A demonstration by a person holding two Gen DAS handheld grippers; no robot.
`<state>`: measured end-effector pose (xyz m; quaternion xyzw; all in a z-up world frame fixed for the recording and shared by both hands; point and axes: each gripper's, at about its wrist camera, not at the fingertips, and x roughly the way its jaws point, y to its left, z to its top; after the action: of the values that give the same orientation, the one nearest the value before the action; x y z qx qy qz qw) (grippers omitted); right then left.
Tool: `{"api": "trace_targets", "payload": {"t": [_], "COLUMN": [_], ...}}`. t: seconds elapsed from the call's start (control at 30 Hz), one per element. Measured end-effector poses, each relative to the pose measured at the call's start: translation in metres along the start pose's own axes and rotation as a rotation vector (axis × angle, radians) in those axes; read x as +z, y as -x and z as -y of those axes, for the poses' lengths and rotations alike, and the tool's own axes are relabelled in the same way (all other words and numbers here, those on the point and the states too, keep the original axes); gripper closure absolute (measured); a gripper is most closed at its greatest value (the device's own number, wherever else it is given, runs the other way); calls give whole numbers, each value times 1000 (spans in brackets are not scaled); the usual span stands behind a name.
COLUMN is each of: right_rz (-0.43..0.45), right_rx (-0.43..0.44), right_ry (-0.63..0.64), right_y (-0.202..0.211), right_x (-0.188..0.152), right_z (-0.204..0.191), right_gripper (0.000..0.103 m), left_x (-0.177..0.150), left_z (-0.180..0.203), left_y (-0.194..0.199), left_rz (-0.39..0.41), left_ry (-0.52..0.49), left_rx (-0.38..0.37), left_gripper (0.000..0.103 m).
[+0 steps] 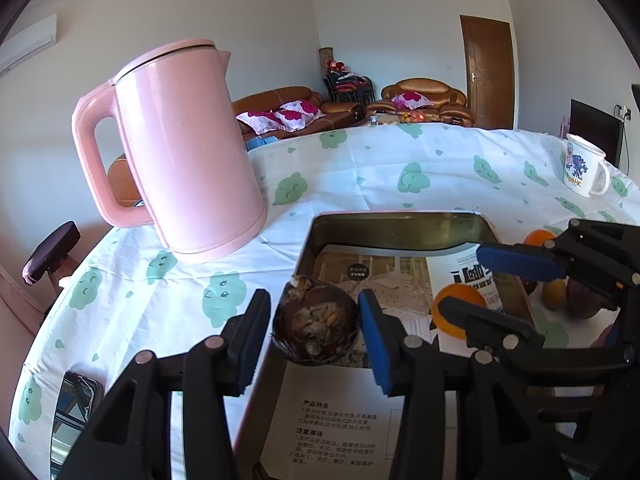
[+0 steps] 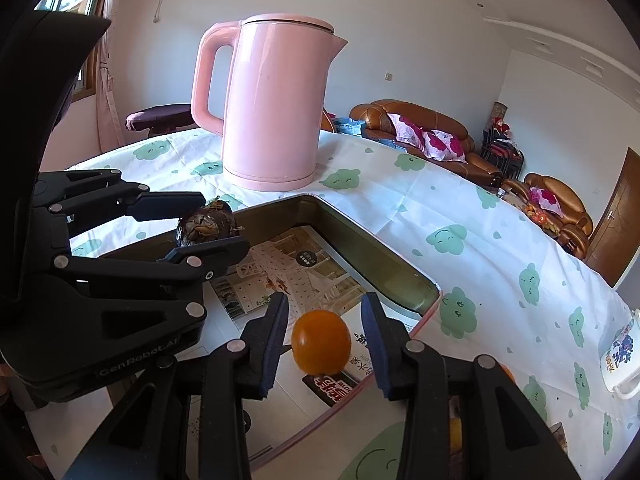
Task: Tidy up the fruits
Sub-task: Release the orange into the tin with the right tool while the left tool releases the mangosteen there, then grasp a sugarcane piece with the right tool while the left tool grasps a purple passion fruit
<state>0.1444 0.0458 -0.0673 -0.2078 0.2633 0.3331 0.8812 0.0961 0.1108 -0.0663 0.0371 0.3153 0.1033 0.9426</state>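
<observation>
A metal tin tray [image 1: 396, 220] lined with printed paper lies on the table; it also shows in the right wrist view [image 2: 384, 252]. My left gripper [image 1: 314, 328] holds a dark brown, dried-looking fruit [image 1: 316, 326] over the tray's near left part; the fruit shows in the right wrist view [image 2: 206, 226] between those fingers. My right gripper [image 2: 324, 340] is open around an orange [image 2: 321, 342] that rests on the paper in the tray, with gaps on both sides. In the left wrist view the orange [image 1: 456, 304] sits between the right gripper's fingers [image 1: 516, 260].
A pink kettle [image 1: 184, 148] stands left of the tray. A white printed mug [image 1: 584, 168] is at the far right. Another orange [image 1: 538, 237], a small yellow-brown fruit [image 1: 554, 293] and a dark fruit [image 1: 586, 300] lie right of the tray. A phone [image 1: 74, 408] lies near left.
</observation>
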Motion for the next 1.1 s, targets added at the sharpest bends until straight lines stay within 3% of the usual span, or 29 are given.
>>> {"api": "trace_targets", "payload": {"t": [0.17,0.4,0.57,0.8,0.97,1.1], "right_rz": [19,38,75,114,128,90], "right_rx": [-7,-33,-44,-126,-197,-271], "right_ry": [-5,-41,-50,-65,-159,-217], "right_y": [4,8,21,72,112,128], "right_x": [-1,-1,-5,-27,-60,-91], "right_z": [1,8,10,32,74,103], "right_gripper": [61,42,42,38,34,34], "left_x": [-1,-3,-6,-4,-4,-5], "left_z": [-5,-13,-12,16,54,90], "left_y": [5,10,20,47,61,64], "left_rz": [23,35,56,117,124,107], "left_ry": [19,54,82,74,30,-31], "left_rx": [14,30,7,-77,-178,-234], "left_gripper": [43,33,30,13,12,12]}}
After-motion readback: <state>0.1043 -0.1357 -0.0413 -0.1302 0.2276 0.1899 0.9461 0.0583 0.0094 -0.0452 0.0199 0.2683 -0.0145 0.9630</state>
